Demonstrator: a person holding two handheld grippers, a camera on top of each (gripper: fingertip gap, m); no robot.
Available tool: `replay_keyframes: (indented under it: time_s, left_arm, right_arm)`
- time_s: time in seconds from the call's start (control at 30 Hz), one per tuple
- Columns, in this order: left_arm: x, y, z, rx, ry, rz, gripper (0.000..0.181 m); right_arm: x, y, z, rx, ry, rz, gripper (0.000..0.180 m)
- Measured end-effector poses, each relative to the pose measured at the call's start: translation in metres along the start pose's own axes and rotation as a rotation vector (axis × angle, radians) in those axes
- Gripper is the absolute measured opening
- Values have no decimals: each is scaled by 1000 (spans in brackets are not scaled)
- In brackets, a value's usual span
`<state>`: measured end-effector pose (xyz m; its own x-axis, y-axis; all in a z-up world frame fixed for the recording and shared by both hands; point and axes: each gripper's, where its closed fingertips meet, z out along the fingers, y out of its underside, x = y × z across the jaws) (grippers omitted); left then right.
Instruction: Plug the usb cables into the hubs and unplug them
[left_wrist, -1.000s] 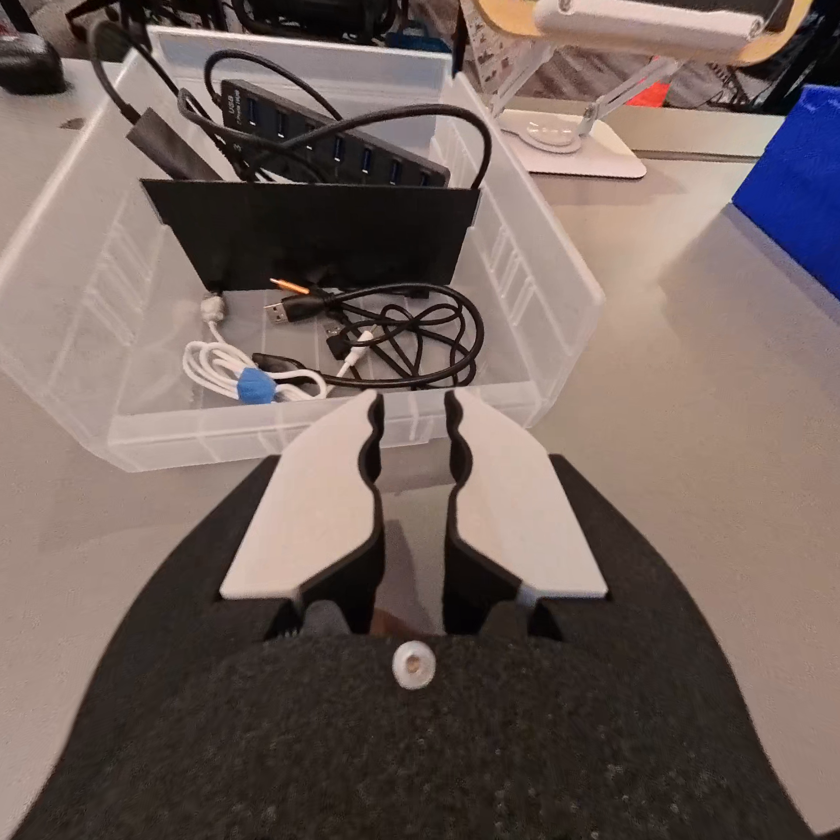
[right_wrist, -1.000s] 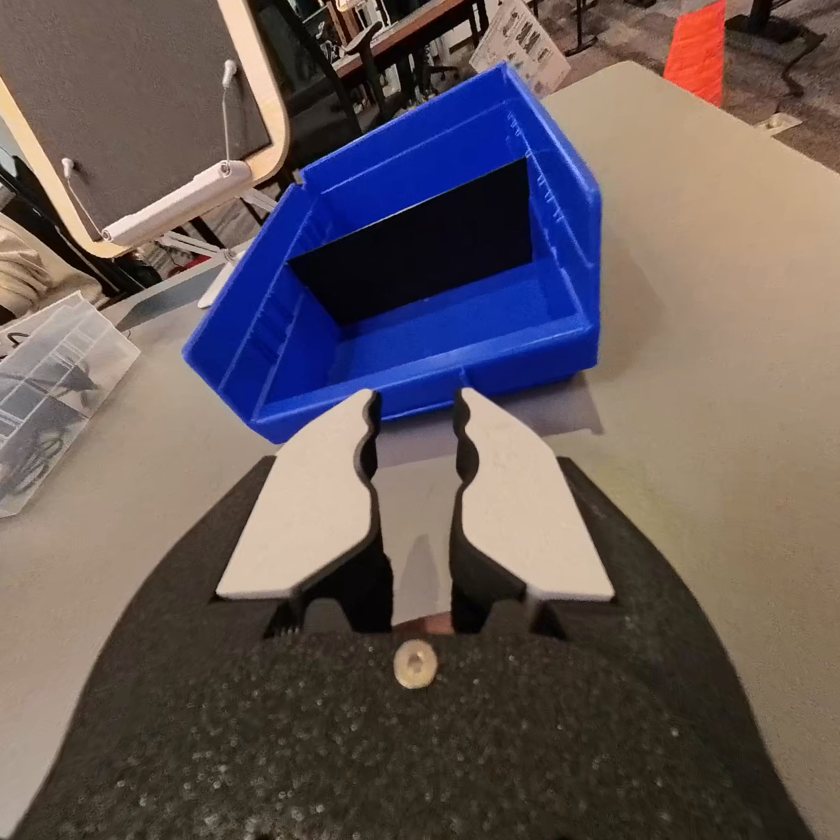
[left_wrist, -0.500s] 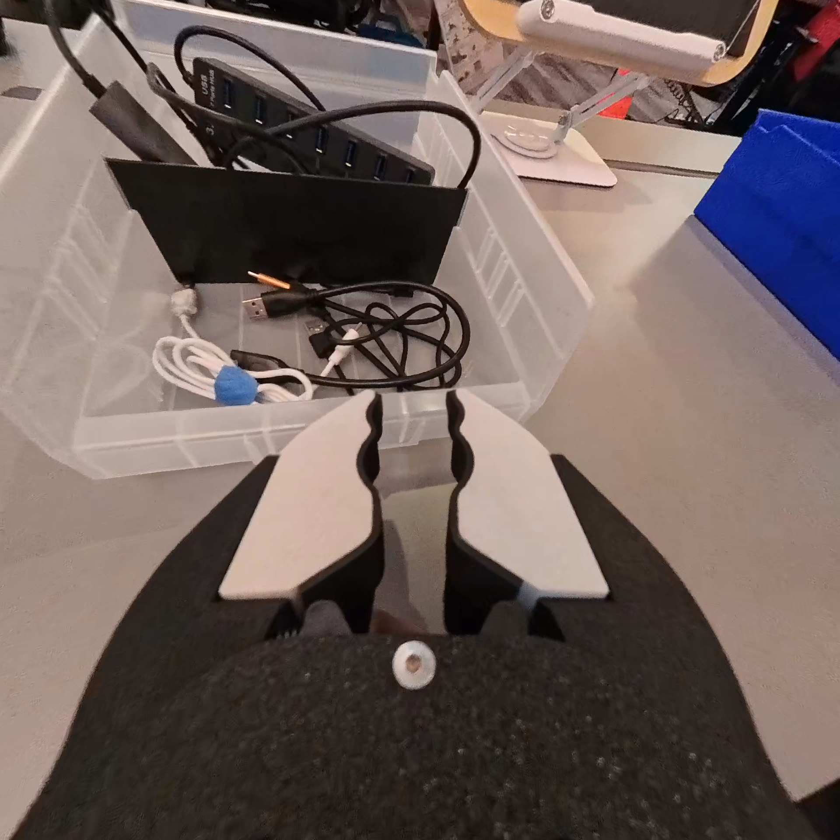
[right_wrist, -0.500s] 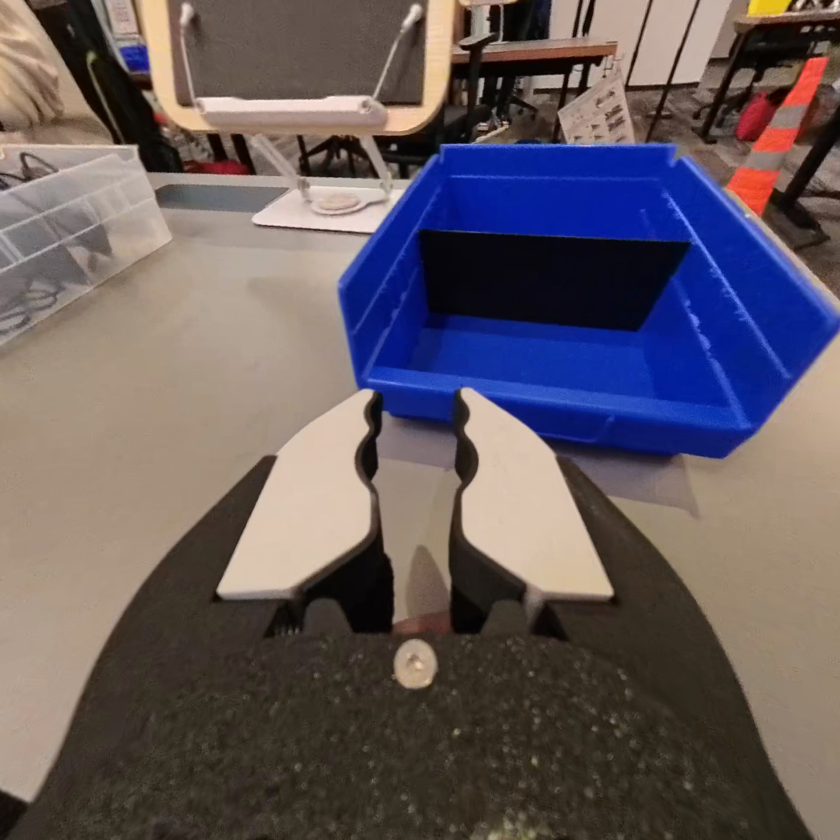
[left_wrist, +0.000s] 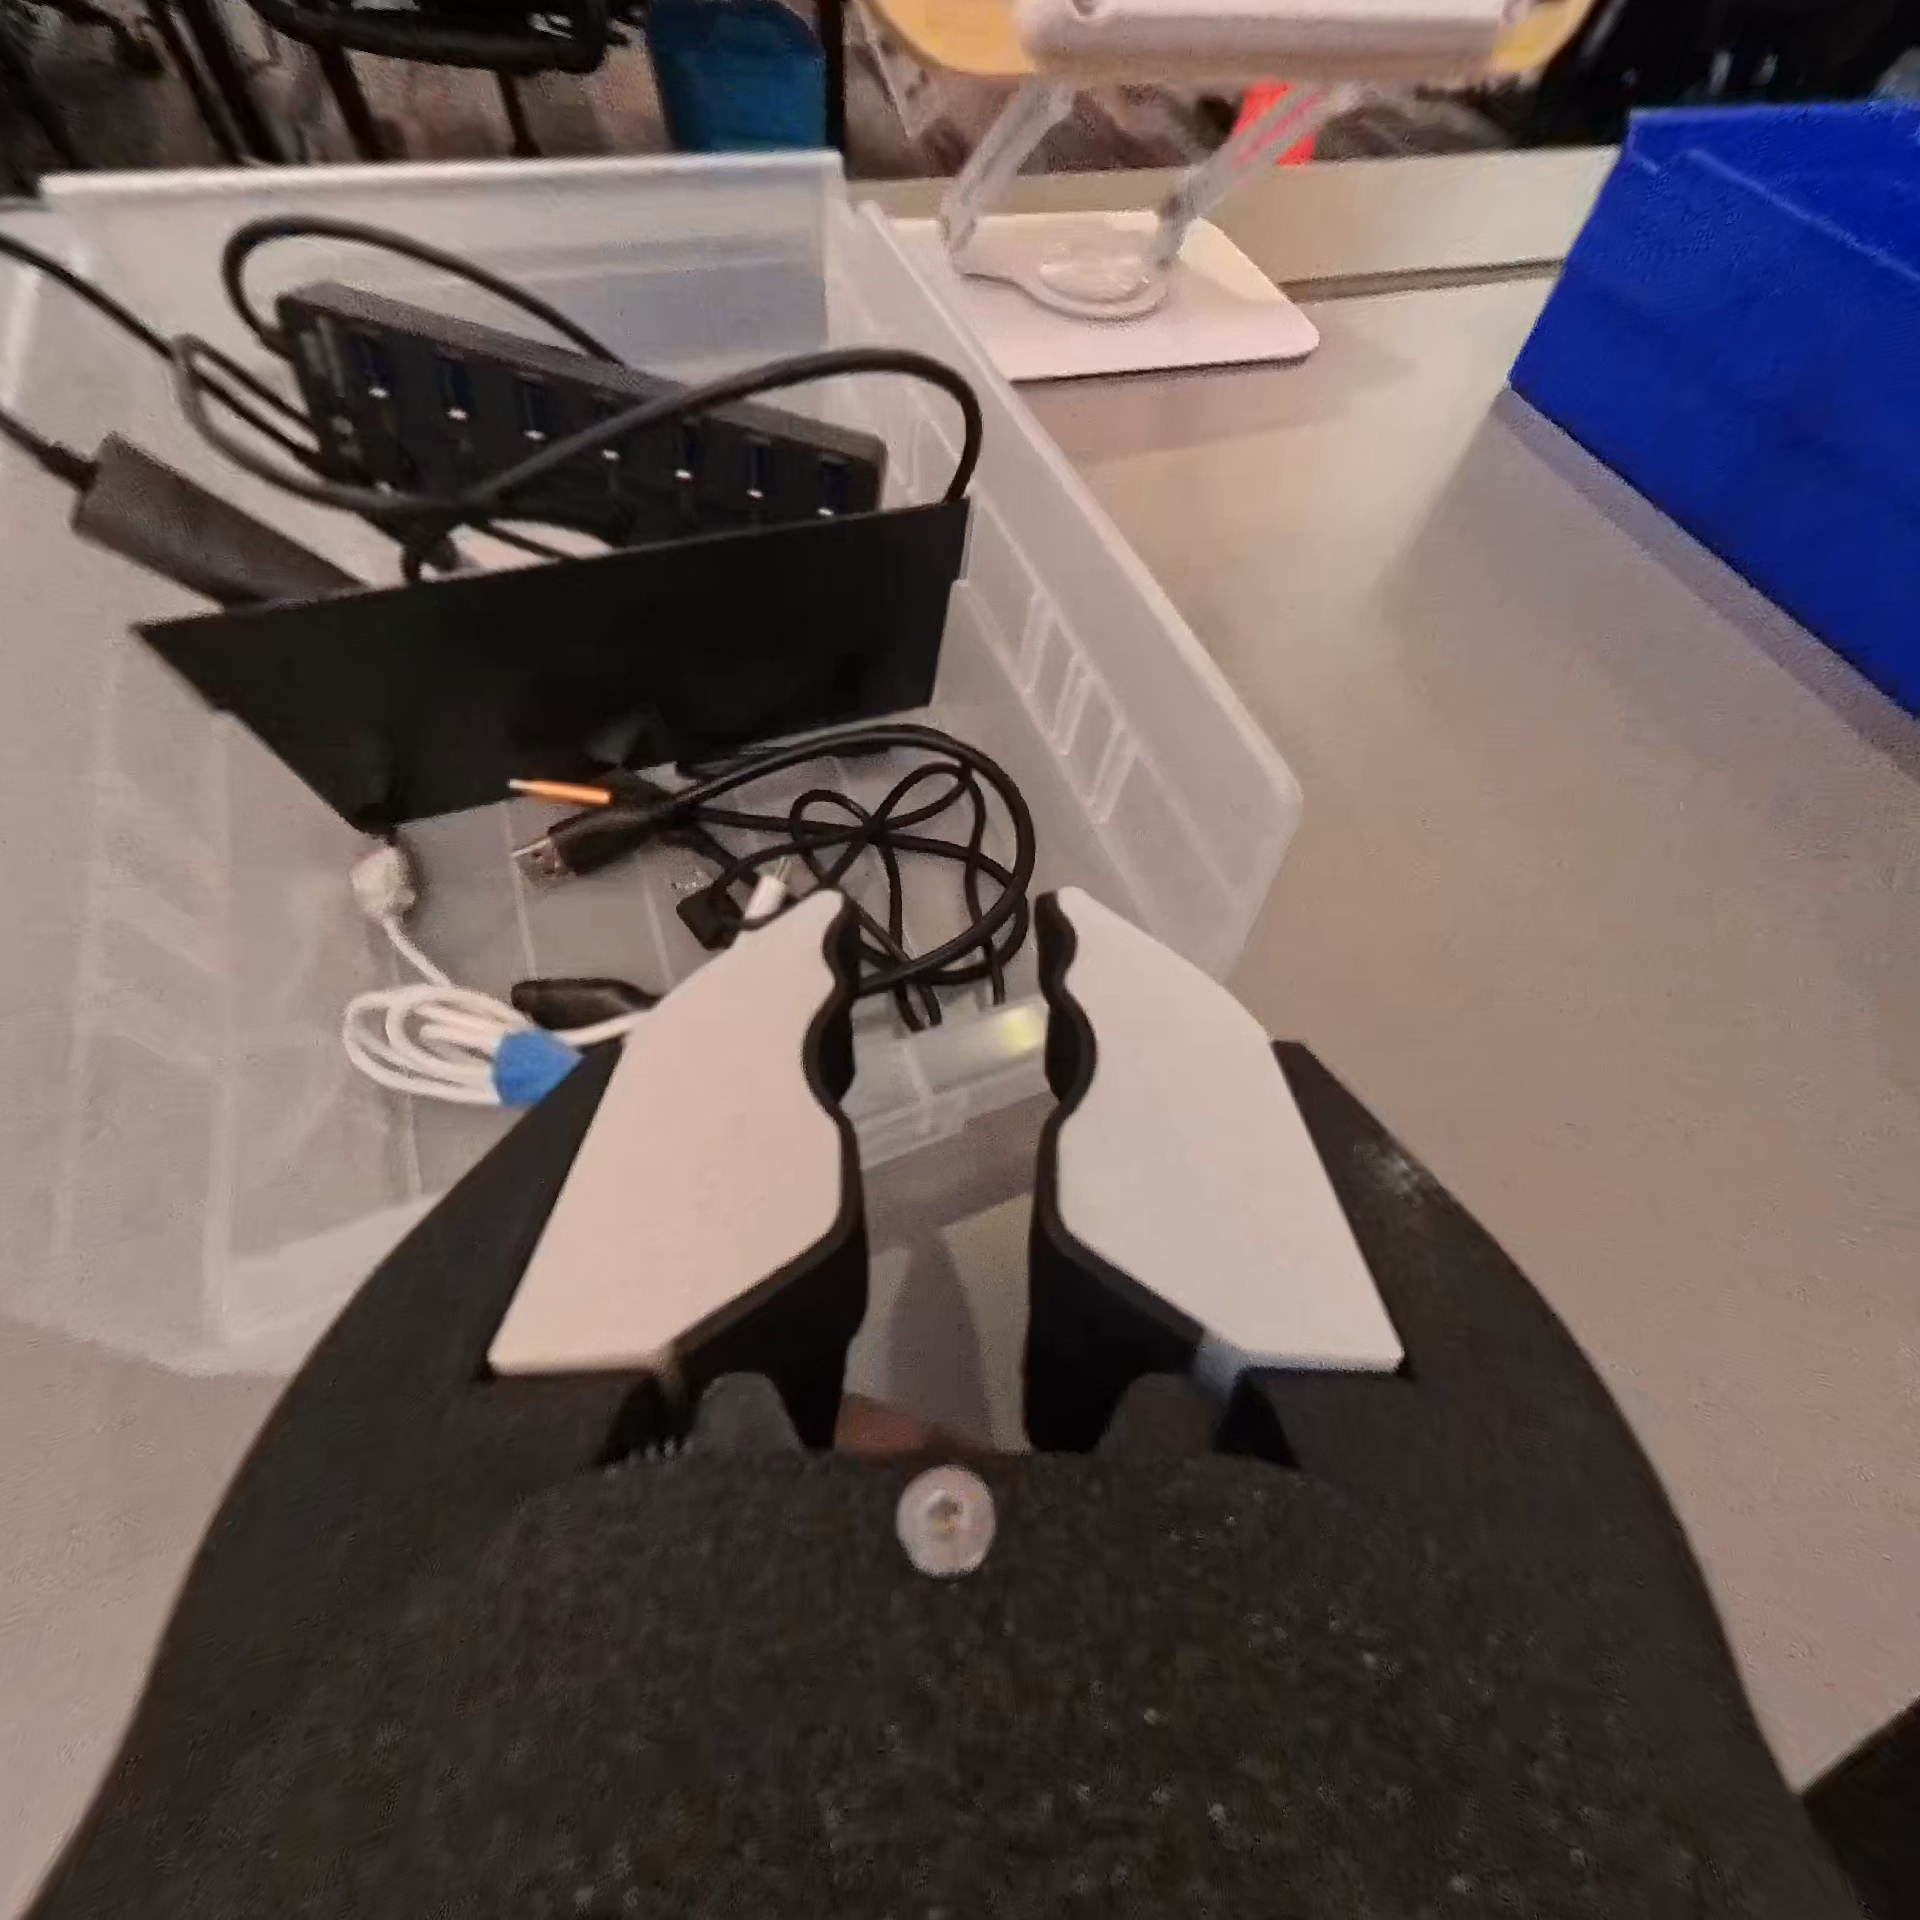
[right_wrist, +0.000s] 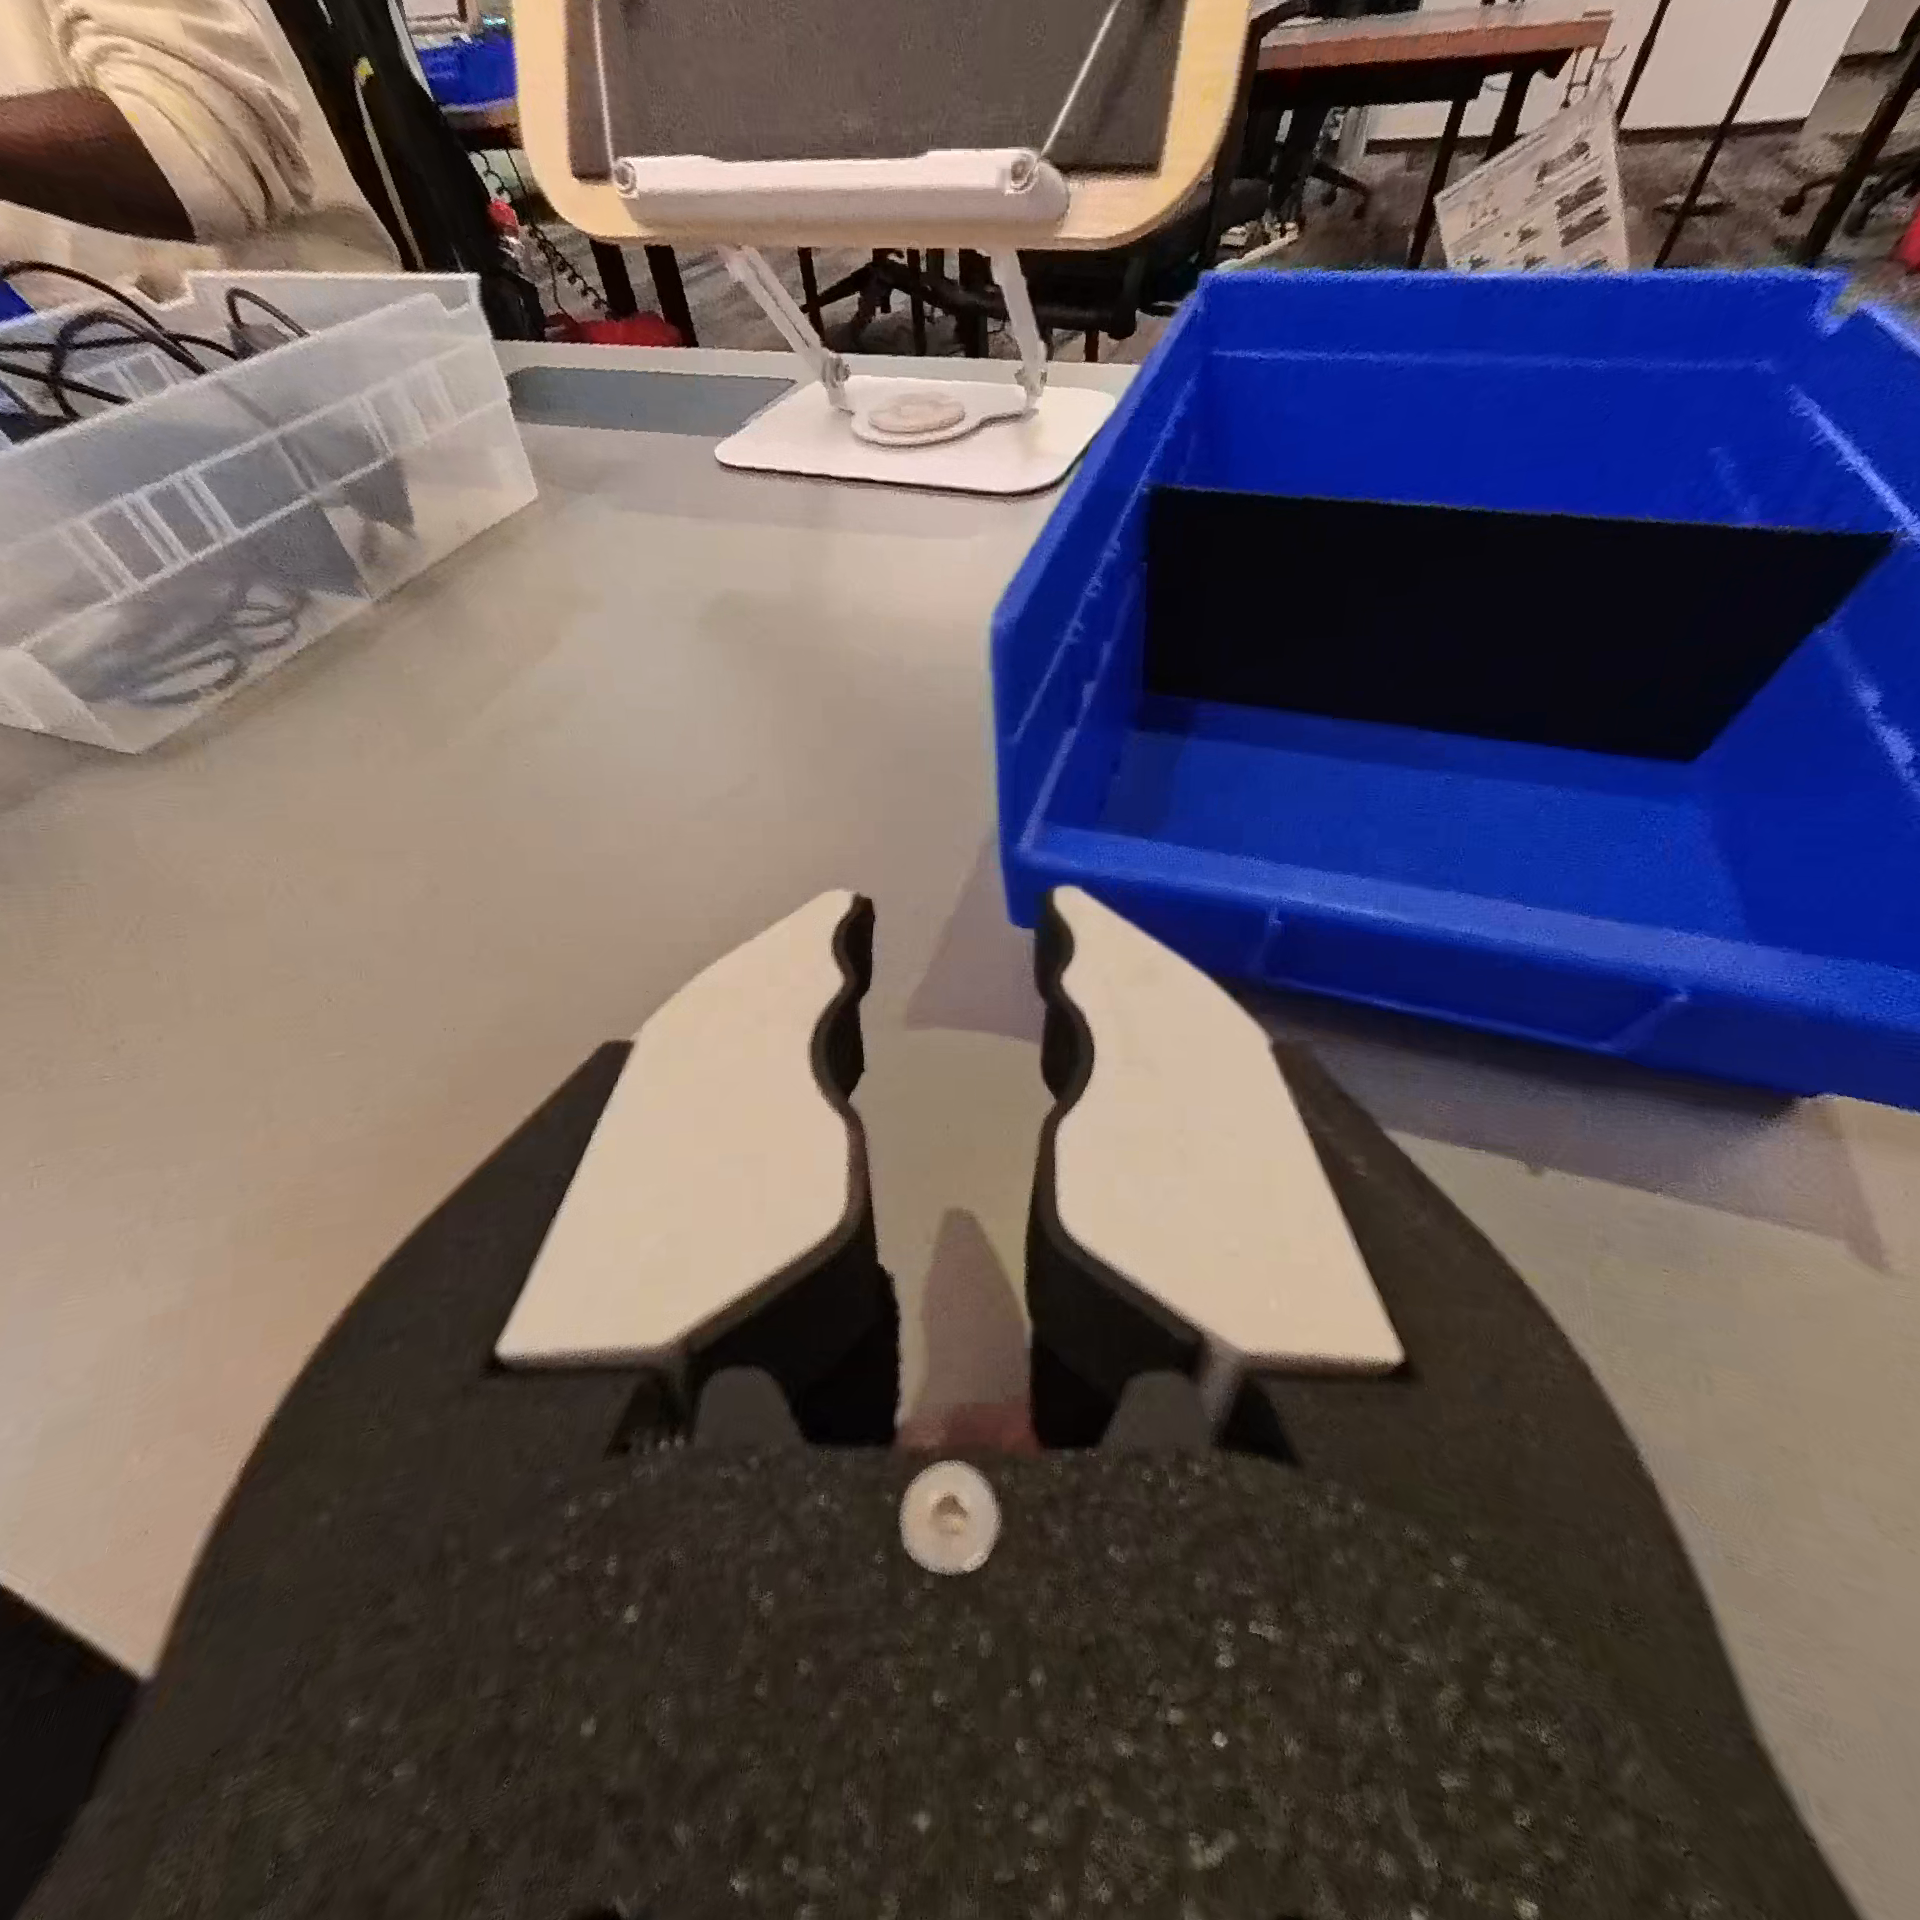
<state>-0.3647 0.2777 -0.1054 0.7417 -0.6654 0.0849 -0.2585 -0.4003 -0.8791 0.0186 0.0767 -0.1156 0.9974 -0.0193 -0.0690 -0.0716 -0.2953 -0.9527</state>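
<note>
Your left gripper (left_wrist: 940, 914) hangs over the near wall of the clear plastic bin (left_wrist: 1122, 665), jaws parted, empty. Coiled black USB cables (left_wrist: 914, 821) lie just ahead; the black multi-port hub (left_wrist: 582, 416) sits behind the black divider (left_wrist: 582, 665). Your right gripper (right_wrist: 951, 909), likewise parted and empty, hovers beside the blue plastic bin (right_wrist: 1455, 935).

Even indoor light, soft shadows, motion blur, wide-angle edge distortion.

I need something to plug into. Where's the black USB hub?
Left wrist view, upper left: the black USB hub lies in the clear bin's rear compartment, behind the black divider.
</note>
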Motion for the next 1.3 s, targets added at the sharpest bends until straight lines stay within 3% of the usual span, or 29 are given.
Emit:
replay_keyframes:
  time_s: [0.13, 0.23, 0.33, 0.47, 0.53, 0.7, 1.0, 1.17, 1.3]
  left_arm:
    - [2, -8, 24, -222, 193, 279, 29]
    - [-19, -8, 61, -365, 172, 520, 31]
    - [-35, 5, 90, -559, 175, 600, 30]
    - [-37, 16, 108, -617, 202, 732, 26]
    - [-41, 12, 115, -585, 156, 805, 11]
    - [-48, -3, 104, -504, 67, 899, 6]
    - [-51, -122, -6, 48, -122, 671, 5]
    - [17, -165, -41, 199, 101, 761, 5]
    - [116, -145, -22, 119, 404, 957, 4]
  right_arm:
    - [-17, 3, 10, -18, -48, 14, 30]
    - [-26, 3, 19, -40, -90, 4, 30]
    - [-30, -2, 25, -67, -118, 25, 30]
    - [-41, -15, 29, -56, -157, 62, 30]
    - [-44, -19, 32, -53, -150, 62, 29]
    - [-51, -22, 42, -58, -165, 42, 29]
    - [-49, -30, 41, -36, -190, 38, 28]
    - [-43, -26, 34, -22, -192, 68, 28]
    - [-27, -20, 26, -2, -161, 99, 28]
